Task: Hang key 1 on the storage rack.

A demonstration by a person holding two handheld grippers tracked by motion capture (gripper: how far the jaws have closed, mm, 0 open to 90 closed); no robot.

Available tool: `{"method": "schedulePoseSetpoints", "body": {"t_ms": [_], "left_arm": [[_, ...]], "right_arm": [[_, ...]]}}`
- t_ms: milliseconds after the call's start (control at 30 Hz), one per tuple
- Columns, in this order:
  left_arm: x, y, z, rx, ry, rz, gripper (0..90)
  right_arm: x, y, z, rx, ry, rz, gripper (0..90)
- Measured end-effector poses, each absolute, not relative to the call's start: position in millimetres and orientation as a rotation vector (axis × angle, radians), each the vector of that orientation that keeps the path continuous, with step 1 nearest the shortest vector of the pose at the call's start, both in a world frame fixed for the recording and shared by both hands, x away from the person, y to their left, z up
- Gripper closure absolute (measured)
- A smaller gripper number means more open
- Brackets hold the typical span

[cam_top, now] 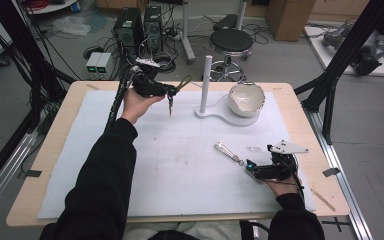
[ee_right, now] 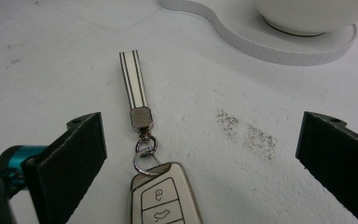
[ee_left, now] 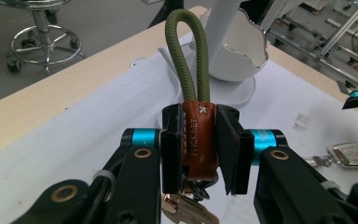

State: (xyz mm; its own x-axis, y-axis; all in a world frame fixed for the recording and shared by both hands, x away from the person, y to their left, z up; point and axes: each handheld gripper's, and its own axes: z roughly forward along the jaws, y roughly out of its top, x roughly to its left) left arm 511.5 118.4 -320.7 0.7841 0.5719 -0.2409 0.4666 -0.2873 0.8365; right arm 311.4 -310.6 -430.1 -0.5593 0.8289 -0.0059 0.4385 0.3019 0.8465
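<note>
Leather tab [ee_left: 198, 140] of the light, floppy keychain is pinched in my left fingers [ee_left: 171, 154] above the tabletop [cam_top: 55, 150], while my right fingers [ee_right: 81, 144] spread wide around the fob [ee_right: 165, 198].

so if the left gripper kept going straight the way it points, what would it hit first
Probably the white post of the stand, just ahead of the left gripper and its green cord loop; the white bowl sits just beyond. Depth is unclear.

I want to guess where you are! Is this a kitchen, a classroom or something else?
Probably a robotics lab or workshop. Computer towers stand on the floor among tangled cables, a rolling stool sits behind the table, and black metal frame legs flank it.
</note>
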Motion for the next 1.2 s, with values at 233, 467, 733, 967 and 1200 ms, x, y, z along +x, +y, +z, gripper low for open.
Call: {"method": "schedulePoseSetpoints", "body": {"t_ms": [233, 467, 733, 967, 1200], "left_arm": [[514.4, 116.7, -324.7, 1.932, 0.799, 0.111, 72.2], [518.0, 114.3, -331.0, 1.919, 0.804, 0.078, 72.2], [519.2, 109.3, -335.7, 1.918, 0.802, 0.058, 72.3], [517.0, 102.8, -337.3, 1.938, 0.779, 0.046, 72.3], [518.2, 97.9, -342.5, 1.937, 0.791, 0.033, 72.3]], "right_arm": [[311.5, -311.1, -429.9, 1.123, 2.127, 1.175, 0.6], [311.8, -311.2, -430.0, 1.123, 2.127, 1.178, 0.6], [312.1, -310.8, -430.2, 1.125, 2.128, 1.178, 0.6], [312.3, -310.9, -430.3, 1.124, 2.129, 1.175, 0.7], [312.3, -311.4, -430.1, 1.118, 2.128, 1.176, 0.7]]}}
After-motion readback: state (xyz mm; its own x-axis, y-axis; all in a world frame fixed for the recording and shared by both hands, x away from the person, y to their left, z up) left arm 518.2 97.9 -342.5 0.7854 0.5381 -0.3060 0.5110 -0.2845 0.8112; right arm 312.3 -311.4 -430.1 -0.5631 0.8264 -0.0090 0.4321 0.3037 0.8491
